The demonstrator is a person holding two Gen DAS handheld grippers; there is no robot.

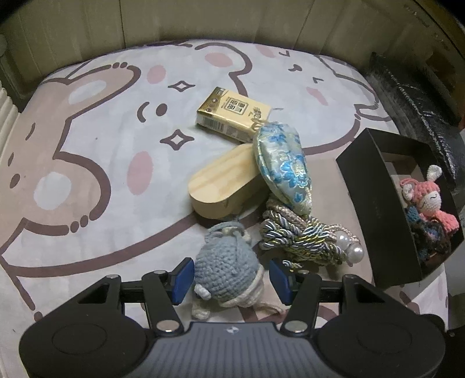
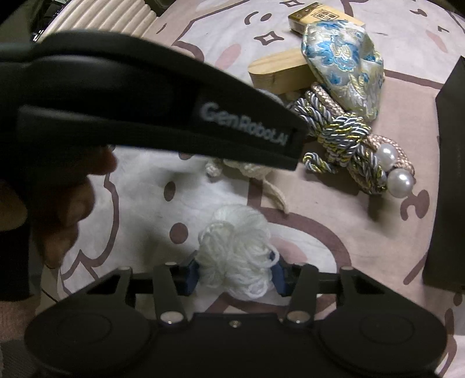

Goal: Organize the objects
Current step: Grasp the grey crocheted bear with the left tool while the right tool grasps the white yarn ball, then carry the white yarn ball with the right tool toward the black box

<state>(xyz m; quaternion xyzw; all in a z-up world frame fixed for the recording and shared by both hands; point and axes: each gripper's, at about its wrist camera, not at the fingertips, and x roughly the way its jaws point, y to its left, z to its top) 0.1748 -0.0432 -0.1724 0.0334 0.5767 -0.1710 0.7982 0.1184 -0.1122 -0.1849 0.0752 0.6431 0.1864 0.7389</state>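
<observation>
My left gripper (image 1: 231, 279) is open around a blue crocheted doll (image 1: 226, 267) that lies on the cartoon-print cloth (image 1: 101, 145); its blue pads stand either side with small gaps. My right gripper (image 2: 235, 274) is closed on a white yarn bundle (image 2: 238, 250), its pads pressed into both sides. Beyond lie a wooden oval box (image 1: 223, 186), a blue floral brocade pouch (image 1: 283, 162) with twisted cords and pearls (image 1: 308, 238), and a gold tissue pack (image 1: 232, 113). A black box (image 1: 377, 203) at the right holds a pink crocheted doll (image 1: 430, 203) and a dark knitted item (image 1: 430, 235).
The left gripper's black body (image 2: 145, 101) crosses the right wrist view and hides the blue doll. The black box's side (image 2: 447, 189) stands at the right edge there. A dark bag (image 1: 412, 96) lies beyond the box. A ribbed white object (image 2: 101, 17) sits at far left.
</observation>
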